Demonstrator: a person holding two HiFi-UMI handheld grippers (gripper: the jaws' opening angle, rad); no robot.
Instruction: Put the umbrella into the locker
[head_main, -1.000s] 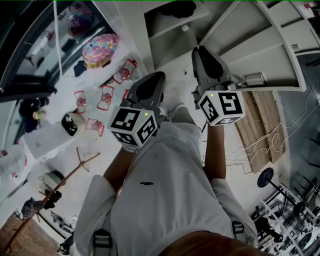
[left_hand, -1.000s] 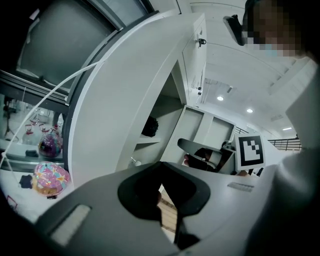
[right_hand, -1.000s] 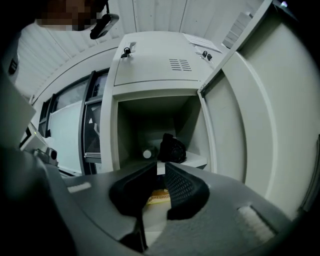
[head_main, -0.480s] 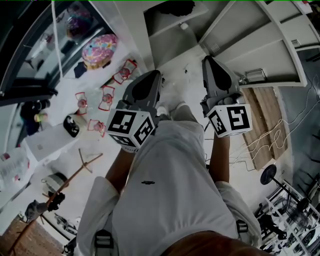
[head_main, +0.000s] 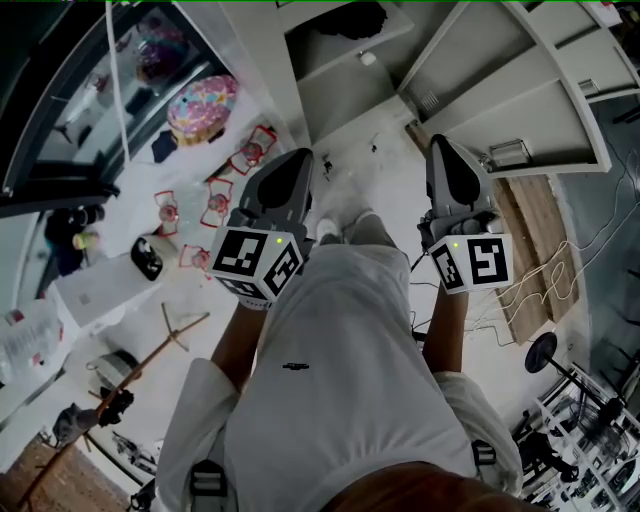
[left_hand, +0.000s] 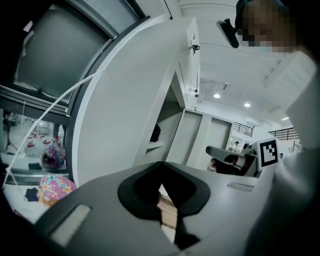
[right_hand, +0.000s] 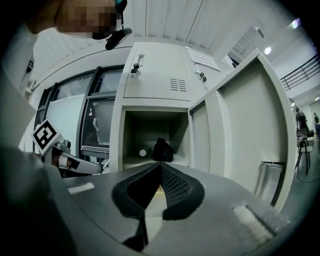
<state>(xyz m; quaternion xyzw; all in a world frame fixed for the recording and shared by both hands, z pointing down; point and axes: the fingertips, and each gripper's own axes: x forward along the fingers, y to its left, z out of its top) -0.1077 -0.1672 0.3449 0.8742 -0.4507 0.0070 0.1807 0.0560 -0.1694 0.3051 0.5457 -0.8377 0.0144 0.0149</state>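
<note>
The right gripper (right_hand: 160, 166) is seen with its jaws brought together at the tips, and nothing is held between them. It is aimed about level at the open compartment of the locker (right_hand: 150, 75). The left gripper (left_hand: 160, 165) is likewise closed and empty. It is held beside the right one, apart from it, and is turned toward the locker's pale outer side. In the head view both are carried in front of the person's white clothing, each with its marker cube nearest the body.

The umbrella (right_hand: 161, 150), black and folded, is found lying on the floor of the open compartment, toward the back. It is touched by neither gripper and lies well apart from both. A small pale round object (right_hand: 143, 152), which cannot be identified, is seen just beside it on the left. The compartment's door (right_hand: 235, 125) is swung wide to the right, and a small metal rack (right_hand: 267, 182) is fixed to its inner face. The compartment above is shut.

Further out in the head view, wooden boards (head_main: 525, 255) are laid on the floor below the open door, with white cables (head_main: 520, 290) trailed across them. To the left, a round pink patterned object (head_main: 202, 103), several small red-and-white items (head_main: 215, 195) and a wooden stand (head_main: 140, 352) can be made out.
</note>
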